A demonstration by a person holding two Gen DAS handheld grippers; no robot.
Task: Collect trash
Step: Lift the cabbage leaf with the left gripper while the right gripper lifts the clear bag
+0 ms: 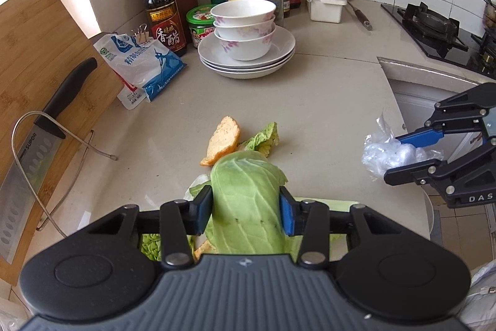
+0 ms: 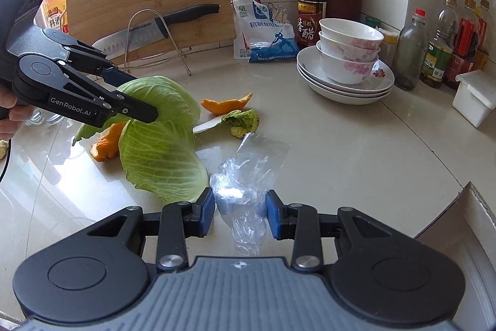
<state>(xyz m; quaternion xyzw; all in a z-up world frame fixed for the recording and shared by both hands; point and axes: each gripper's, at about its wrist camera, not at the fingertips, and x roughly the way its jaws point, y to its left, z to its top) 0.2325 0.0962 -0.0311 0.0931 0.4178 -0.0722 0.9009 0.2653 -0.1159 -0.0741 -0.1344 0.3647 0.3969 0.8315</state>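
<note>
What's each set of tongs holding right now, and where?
Left tongs pinch the cabbage leaf across its upper end. Right tongs clamp the crumpled clear plastic bag around its bunched middle.

The cabbage leaf (image 1: 248,200) hides part of the orange peel (image 1: 221,141) behind it. The left view's right edge crops the stove (image 1: 440,30). The person's hand (image 2: 9,114) is cut by the right view's left edge.

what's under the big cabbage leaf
Beneath the cabbage leaf lie an orange peel and a smaller green leaf, both partly covered; anything further under it is hidden.
</note>
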